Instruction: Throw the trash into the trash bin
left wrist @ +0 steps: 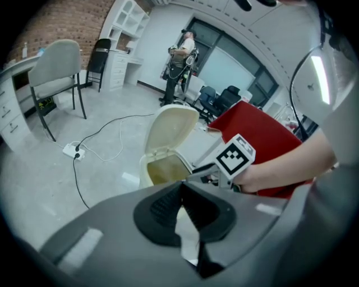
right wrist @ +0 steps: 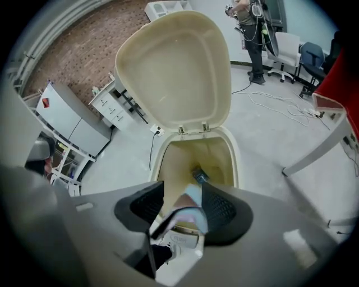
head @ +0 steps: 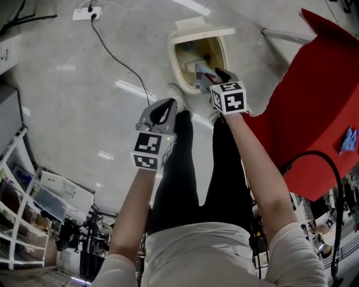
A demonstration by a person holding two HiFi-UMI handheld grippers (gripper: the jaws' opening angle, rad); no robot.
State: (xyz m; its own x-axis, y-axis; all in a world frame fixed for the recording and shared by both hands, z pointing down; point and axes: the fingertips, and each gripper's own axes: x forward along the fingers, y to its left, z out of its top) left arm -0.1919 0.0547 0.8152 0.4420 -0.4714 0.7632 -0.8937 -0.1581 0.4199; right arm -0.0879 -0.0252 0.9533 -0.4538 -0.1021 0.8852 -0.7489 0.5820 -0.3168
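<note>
While a person stands over a cream plastic trash bin (head: 173,59) on a pale grey polished floor (head: 73,112), the right gripper (head: 216,74) hangs above the bin's open mouth at 12 o'clock in the head view, its marker cube facing up. In the right gripper view, the right gripper's (right wrist: 184,188) jaws stand apart, with a pale blue-and-pink crumpled wrapper (right wrist: 190,212) between them; it leans against the pad at the 3 o'clock side, clear of the other pad, directly above the bin (right wrist: 233,160). A small dark blue packet (right wrist: 200,177) already lies inside, and the hinged cream lid (right wrist: 174,73) stands upright behind the opening. The left gripper (head: 164,106) is held just beside the bin at its 7 o'clock, over the floor. In its own view the left gripper's (left wrist: 180,184) jaws meet at the tips; a white patch (left wrist: 186,227) shows in the gap behind them, but what it is cannot be told. A large red panel (head: 314,112) fills the 3 o'clock side, and a white power strip (head: 87,12) with a black cable (head: 118,56) lies toward 11 o'clock.
</note>
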